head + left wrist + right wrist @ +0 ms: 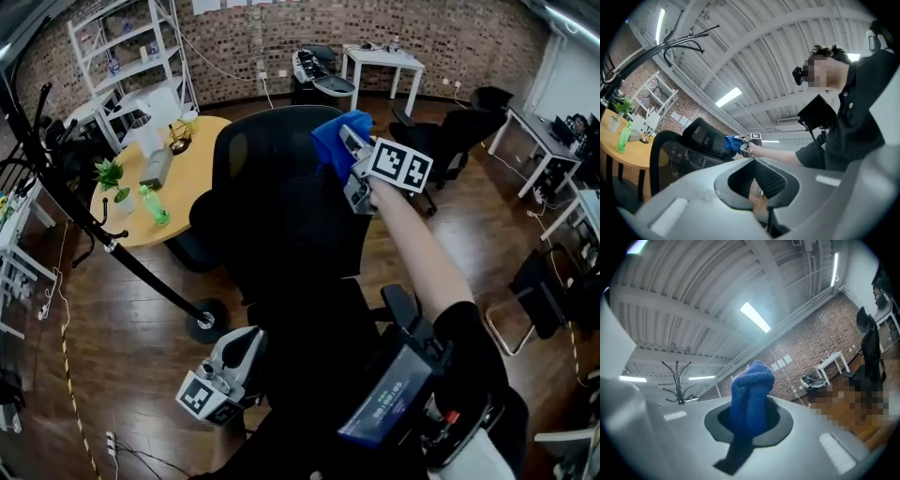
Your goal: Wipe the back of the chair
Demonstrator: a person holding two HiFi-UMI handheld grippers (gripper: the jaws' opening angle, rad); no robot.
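A black office chair [281, 202] stands in the middle of the head view, its mesh back [675, 159] towards me. At the top right edge of that back a blue cloth [333, 139] is pressed, with my right gripper [354, 155] shut on it. In the right gripper view the cloth [751, 399] sticks up from between the jaws of the right gripper [750, 425]. The left gripper view shows the cloth [732, 143] at the chair's top. Low at the left of the chair, my left gripper [246, 345] points upward. The left gripper [754, 161] is shut on nothing.
A round wooden table [192, 211] with a plant [111, 178] and a green bottle [155, 206] stands left of the chair. A black coat rack [94, 234] leans across the left, its base [206, 323] near the chair. More black chairs [459, 131] and white desks [384, 61] stand behind.
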